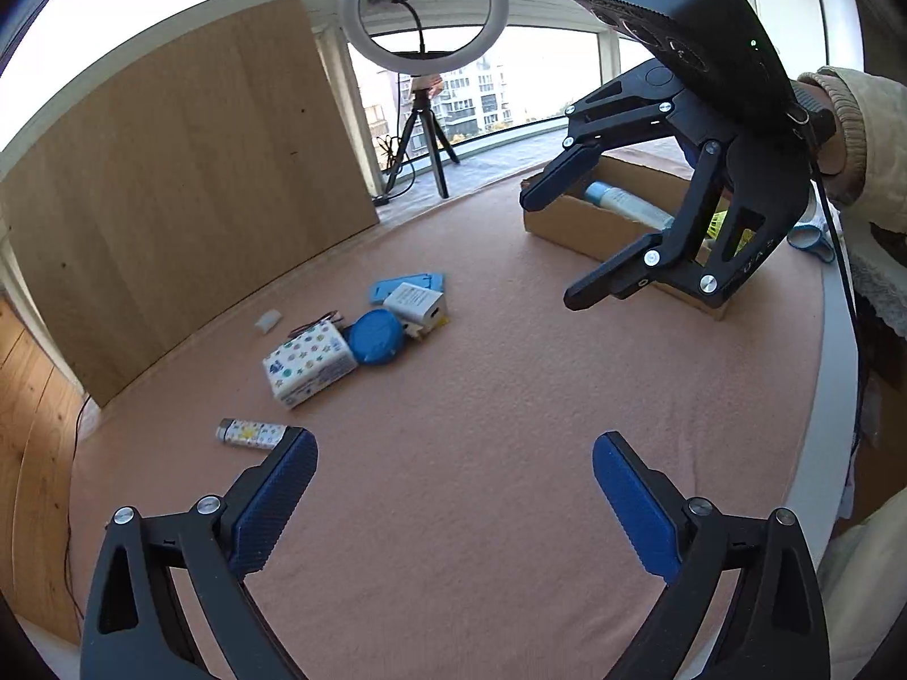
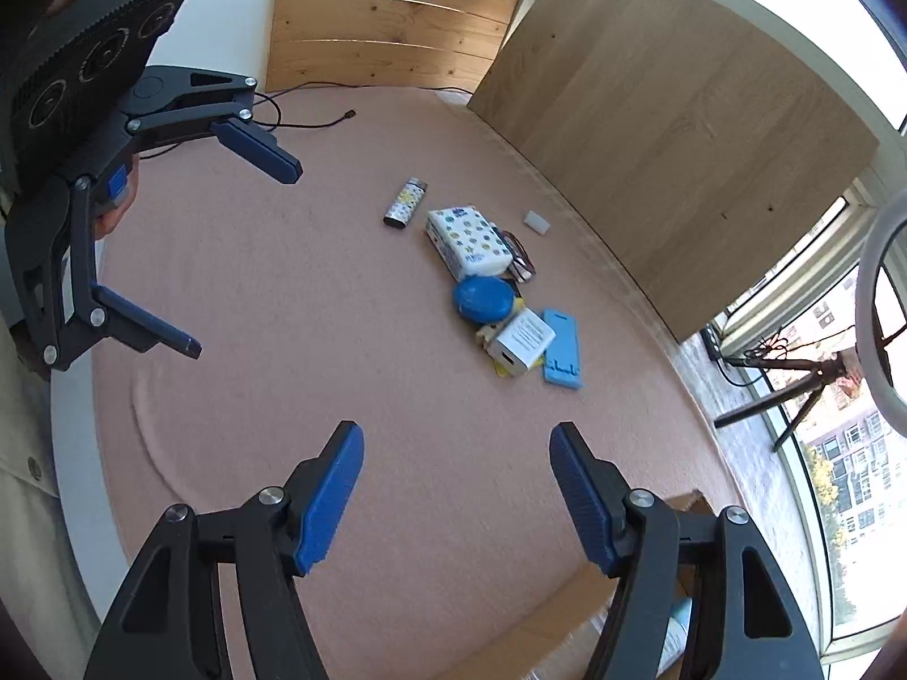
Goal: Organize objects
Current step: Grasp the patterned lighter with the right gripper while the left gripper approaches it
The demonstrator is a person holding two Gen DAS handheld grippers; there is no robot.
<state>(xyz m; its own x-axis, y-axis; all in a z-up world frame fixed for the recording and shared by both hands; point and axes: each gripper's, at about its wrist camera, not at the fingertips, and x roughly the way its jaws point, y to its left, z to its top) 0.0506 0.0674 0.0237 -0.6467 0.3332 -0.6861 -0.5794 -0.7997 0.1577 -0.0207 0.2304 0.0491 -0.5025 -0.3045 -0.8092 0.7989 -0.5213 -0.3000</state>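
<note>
Loose objects lie on the pink-covered table (image 1: 482, 396): a star-patterned tissue pack (image 1: 309, 362) (image 2: 467, 239), a round blue case (image 1: 375, 336) (image 2: 483, 298), a white charger box (image 1: 412, 301) (image 2: 522, 341), a light blue flat holder (image 1: 405, 285) (image 2: 562, 356), a patterned lighter (image 1: 252, 433) (image 2: 406, 202) and a small white piece (image 1: 268, 319) (image 2: 537, 222). My left gripper (image 1: 453, 453) (image 2: 244, 255) is open and empty above the near table. My right gripper (image 2: 456, 442) (image 1: 550, 246) is open and empty above the cardboard box (image 1: 601, 221) (image 2: 567, 617), which holds a light blue bottle (image 1: 626, 204).
A wooden panel (image 1: 187, 181) stands along the table's far edge. A ring light (image 1: 422, 11) on a tripod stands by the window. Blue scissors (image 1: 810, 235) lie beyond the box. A black cable (image 2: 306, 122) lies on the table's far side.
</note>
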